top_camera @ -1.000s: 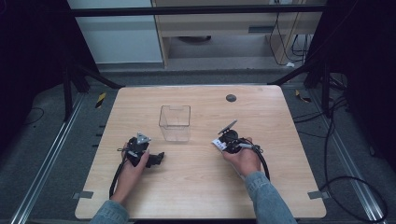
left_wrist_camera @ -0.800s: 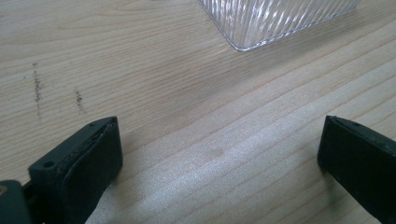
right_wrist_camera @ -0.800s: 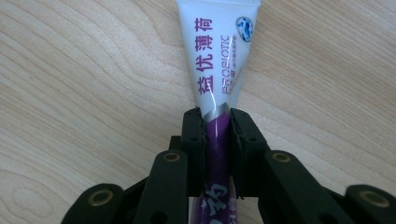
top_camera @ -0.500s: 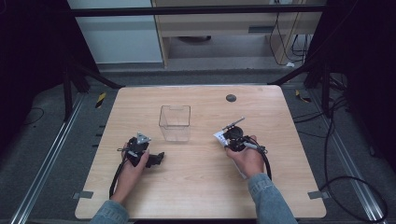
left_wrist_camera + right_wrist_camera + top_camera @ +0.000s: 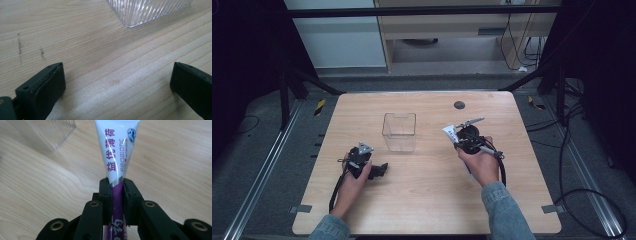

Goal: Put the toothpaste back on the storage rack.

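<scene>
My right gripper [image 5: 459,138] is shut on a white and purple toothpaste tube [image 5: 117,155]; the tube's white flat end [image 5: 450,132] sticks out past the jaws toward the clear box. In the right gripper view the jaws [image 5: 117,188] pinch the tube where white meets purple, above the wood. A clear ribbed plastic box [image 5: 399,131] stands mid-table, left of the tube. My left gripper [image 5: 381,170] rests low on the table in front of and left of the box, open, with bare wood between its fingers [image 5: 43,86]. The box corner [image 5: 147,10] shows ahead of it.
A small dark round disc [image 5: 459,105] sits on the wooden table [image 5: 427,200] at the back, beyond the right gripper. Cables trail from both grippers toward the near edge. Black frame legs and floor cables surround the table.
The right gripper with the tube has shifted a little to the right and farther from the person. The left gripper has stayed put.
</scene>
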Tool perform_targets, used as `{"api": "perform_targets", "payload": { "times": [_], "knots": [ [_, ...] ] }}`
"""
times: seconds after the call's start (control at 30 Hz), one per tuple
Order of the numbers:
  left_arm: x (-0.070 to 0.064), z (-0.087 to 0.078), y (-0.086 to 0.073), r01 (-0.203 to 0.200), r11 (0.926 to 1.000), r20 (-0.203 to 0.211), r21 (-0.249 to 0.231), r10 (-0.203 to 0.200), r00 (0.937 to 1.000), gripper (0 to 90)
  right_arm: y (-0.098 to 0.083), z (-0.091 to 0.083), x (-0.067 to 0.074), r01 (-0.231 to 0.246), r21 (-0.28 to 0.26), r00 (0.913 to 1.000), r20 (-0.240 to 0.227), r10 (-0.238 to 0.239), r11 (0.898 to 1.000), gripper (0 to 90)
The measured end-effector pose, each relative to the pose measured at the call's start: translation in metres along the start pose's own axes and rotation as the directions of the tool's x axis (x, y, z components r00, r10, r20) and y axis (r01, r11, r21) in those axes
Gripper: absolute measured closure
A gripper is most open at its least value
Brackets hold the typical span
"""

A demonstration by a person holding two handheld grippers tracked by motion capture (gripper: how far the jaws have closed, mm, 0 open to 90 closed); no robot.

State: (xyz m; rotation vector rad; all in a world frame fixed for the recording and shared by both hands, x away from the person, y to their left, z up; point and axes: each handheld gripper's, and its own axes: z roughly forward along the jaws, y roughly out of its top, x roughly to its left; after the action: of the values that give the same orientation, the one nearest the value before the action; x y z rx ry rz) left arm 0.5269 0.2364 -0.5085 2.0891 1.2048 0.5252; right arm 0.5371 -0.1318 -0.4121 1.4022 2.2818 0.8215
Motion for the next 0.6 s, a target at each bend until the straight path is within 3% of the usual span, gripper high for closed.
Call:
{"api": "perform_targets", "payload": {
  "times": [0.3, 0.6],
  "knots": [
    [0.000, 0.000, 0.000, 0.000, 1.0000, 0.000, 0.000, 0.000, 1.0000, 0.0, 0.011, -0.010, 0.005, -0.005, -0.121, 1.0000, 0.001, 0.005, 0.993, 78.8],
    [0.000, 0.000, 0.000, 0.000, 1.0000, 0.000, 0.000, 0.000, 1.0000, 0.0, 0.023, -0.013, 0.015, -0.011, -0.185, 0.9998, -0.020, 0.008, 0.983, 78.8]
  ]
}}
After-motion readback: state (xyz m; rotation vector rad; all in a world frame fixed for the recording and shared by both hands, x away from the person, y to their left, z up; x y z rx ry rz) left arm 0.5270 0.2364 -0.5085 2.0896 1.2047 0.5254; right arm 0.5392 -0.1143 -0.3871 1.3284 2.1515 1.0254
